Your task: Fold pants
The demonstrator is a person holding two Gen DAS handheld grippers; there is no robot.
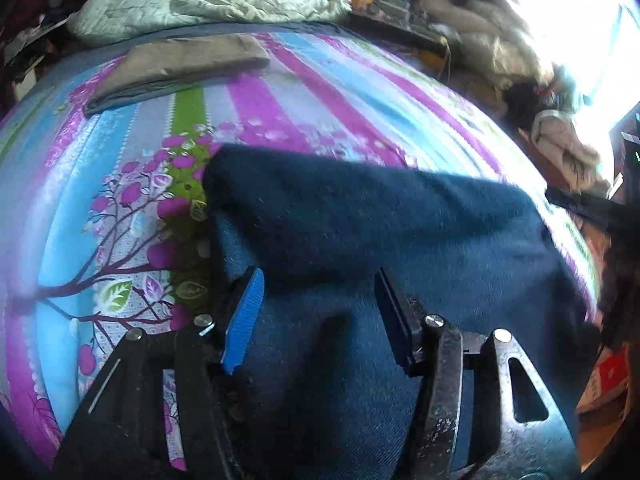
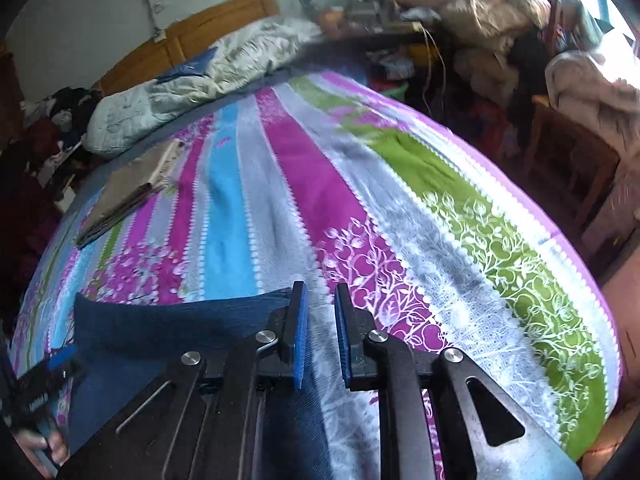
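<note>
Striped floral bed [image 2: 280, 184], blue pants [image 1: 360, 216], folded tan garments [image 1: 180, 64], perhaps quilt [image 1: 200, 4]

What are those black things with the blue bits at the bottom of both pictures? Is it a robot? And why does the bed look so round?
It is not a robot. A person holds one grabbing tool in each hand, and each tool carries a camera looking along its jaws. That wide lens bends the picture, so the flat bed looks round. One picture comes from the left gripper, the other from the right gripper. Both stand open and grip nothing. On the striped bedsheet lie dark blue pants, partly folded over. Farther back sit folded tan pants and a crumpled quilt. At the right view's lower left edge, the person's hand holds the other tool.
</note>
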